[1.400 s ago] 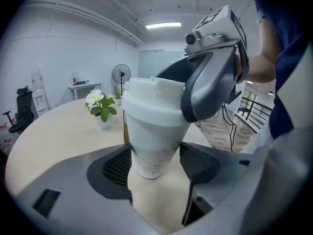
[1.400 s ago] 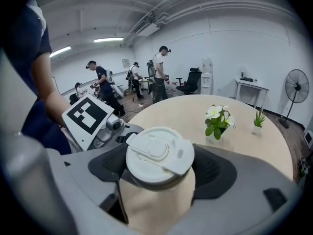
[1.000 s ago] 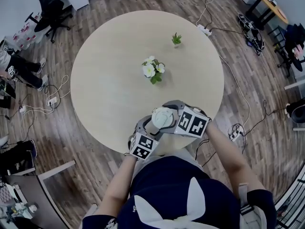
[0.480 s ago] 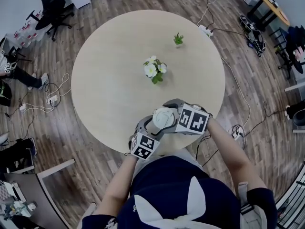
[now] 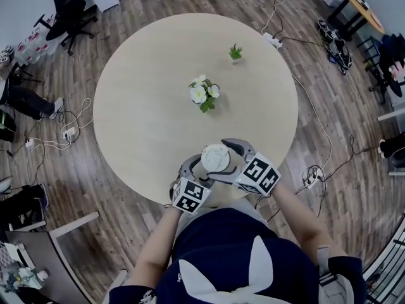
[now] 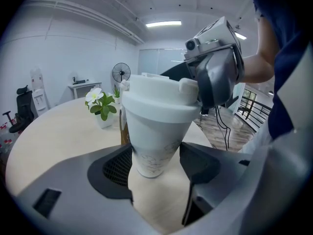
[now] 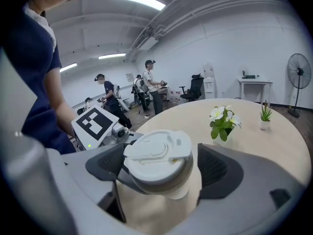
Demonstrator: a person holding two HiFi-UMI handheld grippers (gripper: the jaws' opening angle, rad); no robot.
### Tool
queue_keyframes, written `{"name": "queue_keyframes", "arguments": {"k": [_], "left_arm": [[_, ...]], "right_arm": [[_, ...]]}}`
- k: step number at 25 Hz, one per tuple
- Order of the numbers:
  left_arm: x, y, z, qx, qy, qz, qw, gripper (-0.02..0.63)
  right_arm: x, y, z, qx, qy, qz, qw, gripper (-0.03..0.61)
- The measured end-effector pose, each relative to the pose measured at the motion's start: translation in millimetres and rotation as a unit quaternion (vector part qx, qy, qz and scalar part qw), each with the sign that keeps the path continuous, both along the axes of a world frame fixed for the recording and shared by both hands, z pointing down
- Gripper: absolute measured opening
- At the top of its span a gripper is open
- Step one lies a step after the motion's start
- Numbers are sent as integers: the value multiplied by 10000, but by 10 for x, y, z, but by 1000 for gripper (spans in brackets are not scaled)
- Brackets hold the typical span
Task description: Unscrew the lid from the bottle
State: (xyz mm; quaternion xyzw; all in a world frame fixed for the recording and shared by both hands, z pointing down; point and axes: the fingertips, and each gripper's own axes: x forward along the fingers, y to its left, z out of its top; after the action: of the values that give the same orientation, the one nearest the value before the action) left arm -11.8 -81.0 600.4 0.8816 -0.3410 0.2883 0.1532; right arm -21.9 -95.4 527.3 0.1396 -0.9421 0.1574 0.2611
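Note:
A white tumbler-shaped bottle (image 5: 215, 158) with a white lid (image 7: 157, 153) stands upright above the near edge of the round table (image 5: 152, 106). My left gripper (image 6: 155, 161) is shut on the bottle's lower body (image 6: 155, 141), and its pads press both sides. My right gripper (image 7: 159, 174) reaches in from the right at lid height. The lid sits between its jaws, which have just been opening, and a narrow gap shows at the right pad. In the head view the left gripper (image 5: 199, 170) is below the bottle and the right gripper (image 5: 221, 160) straddles the lid.
A small pot of white flowers (image 5: 204, 94) stands mid-table, with a tiny green plant (image 5: 235, 52) farther back. Cables and a power strip (image 5: 272, 40) lie on the wooden floor. An office chair (image 5: 69, 11) stands at the far left. People (image 7: 149, 84) stand in the background.
The right gripper has rolled round the lid; its marker cube has swung down toward the person. Its jaws stand a little wider. The bottle and left gripper have stayed put.

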Motion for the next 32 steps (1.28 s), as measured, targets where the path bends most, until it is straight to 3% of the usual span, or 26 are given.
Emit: {"name": "queue_keyframes", "arguments": {"k": [8,19,26,32], "left_arm": [[-1,5,5,-4,-17,-26,10000,312],[0,2,24,-26,-22,-45,10000,313],[11,1,31,-27,-8,-44,10000,313],[2,0,34,-36,-16,-47,10000,313]], "right_arm": [[-106,-54,44,276,-130,868,9958,465],[-201,-79,174,471,137,1065,9931,494],[-183,-113,218,839,305,1187,9889,492],[-184,-117,217,767,324,1212,9891,486]]}}
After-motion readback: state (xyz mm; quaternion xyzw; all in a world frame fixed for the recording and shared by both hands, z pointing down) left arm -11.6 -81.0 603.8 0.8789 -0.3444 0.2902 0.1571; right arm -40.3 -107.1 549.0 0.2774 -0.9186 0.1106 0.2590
